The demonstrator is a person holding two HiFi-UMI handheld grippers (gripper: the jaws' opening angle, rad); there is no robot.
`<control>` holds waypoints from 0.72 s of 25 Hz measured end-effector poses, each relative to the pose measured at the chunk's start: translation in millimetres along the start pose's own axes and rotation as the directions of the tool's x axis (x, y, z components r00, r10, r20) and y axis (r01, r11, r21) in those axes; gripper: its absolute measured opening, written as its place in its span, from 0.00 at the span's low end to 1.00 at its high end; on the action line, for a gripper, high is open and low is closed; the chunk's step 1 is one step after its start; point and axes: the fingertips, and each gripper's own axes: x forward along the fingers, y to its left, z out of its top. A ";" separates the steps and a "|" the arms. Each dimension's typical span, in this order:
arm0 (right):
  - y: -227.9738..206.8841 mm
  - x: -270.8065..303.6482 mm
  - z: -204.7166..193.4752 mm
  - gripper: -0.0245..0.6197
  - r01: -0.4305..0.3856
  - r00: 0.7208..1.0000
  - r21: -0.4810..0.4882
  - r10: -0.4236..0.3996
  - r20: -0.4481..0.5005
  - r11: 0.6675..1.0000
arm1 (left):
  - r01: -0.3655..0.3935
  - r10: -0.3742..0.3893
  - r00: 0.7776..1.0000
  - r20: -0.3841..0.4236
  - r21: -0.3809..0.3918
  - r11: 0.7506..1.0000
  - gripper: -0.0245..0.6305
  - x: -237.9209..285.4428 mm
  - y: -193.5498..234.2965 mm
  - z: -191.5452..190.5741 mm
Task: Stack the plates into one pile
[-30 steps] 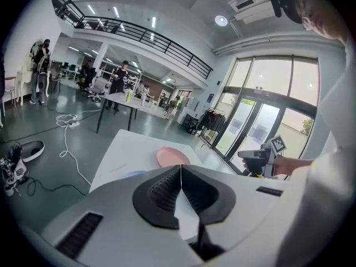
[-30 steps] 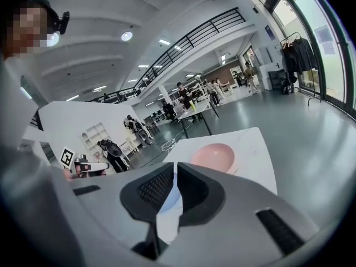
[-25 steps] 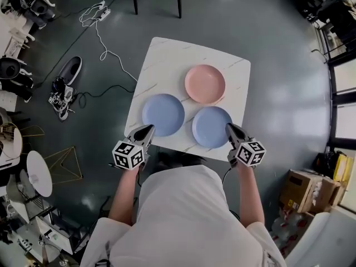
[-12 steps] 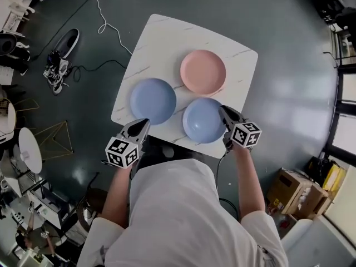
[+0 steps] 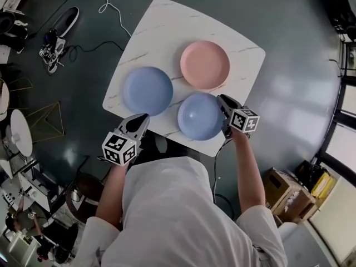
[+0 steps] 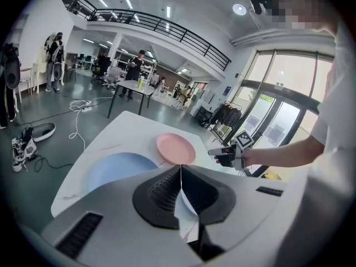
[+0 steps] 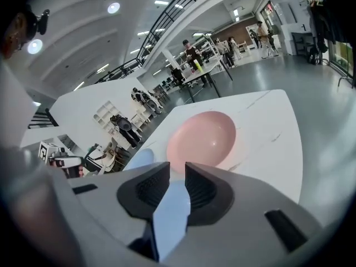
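Observation:
Three plates lie on the white marble table [image 5: 161, 21]: a blue plate [image 5: 147, 90] at the left, a pink plate [image 5: 204, 64] at the back, and a second blue plate [image 5: 200, 115] nearest me. My right gripper [image 5: 221, 100] is at the right rim of the near blue plate. Its jaws are opening, and that plate [image 7: 169, 210] shows in the gap below them with no pad pressing on it. My left gripper [image 5: 143, 118] hovers at the table's near edge, just short of the left blue plate [image 6: 119, 168], shut with nothing in it.
The table's near edge runs just under both grippers. On the floor at the far left lie shoes [image 5: 61, 24] and a white cable [image 5: 114, 10]. Cardboard boxes [image 5: 286, 191] stand at the lower right, and a round white stool [image 5: 19, 132] stands at the left.
My right gripper has come forward from the table's near edge to the near blue plate's right rim. The left gripper has sunk a little and stays by the near edge.

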 end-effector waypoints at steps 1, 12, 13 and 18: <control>-4.6 4.5 -2.3 0.16 0.003 1.000 0.001 -0.003 -0.015 1.000 | 0.001 -0.001 1.000 -0.004 -0.005 1.000 0.06 2.2 0.2 -1.7; -77.0 45.6 -0.7 0.23 0.065 0.995 0.155 -0.052 -0.089 0.986 | -0.035 0.034 0.999 -0.042 -0.036 0.999 0.06 13.2 12.0 -7.8; -82.0 50.1 -1.8 0.24 0.071 0.993 0.163 -0.055 -0.101 0.984 | -0.043 0.041 0.998 -0.045 -0.043 0.998 0.06 12.5 13.8 -9.8; -103.0 67.6 -6.2 0.27 0.122 0.987 0.214 -0.097 -0.128 0.969 | -0.063 0.058 0.996 -0.067 -0.072 0.995 0.06 14.9 20.7 -20.4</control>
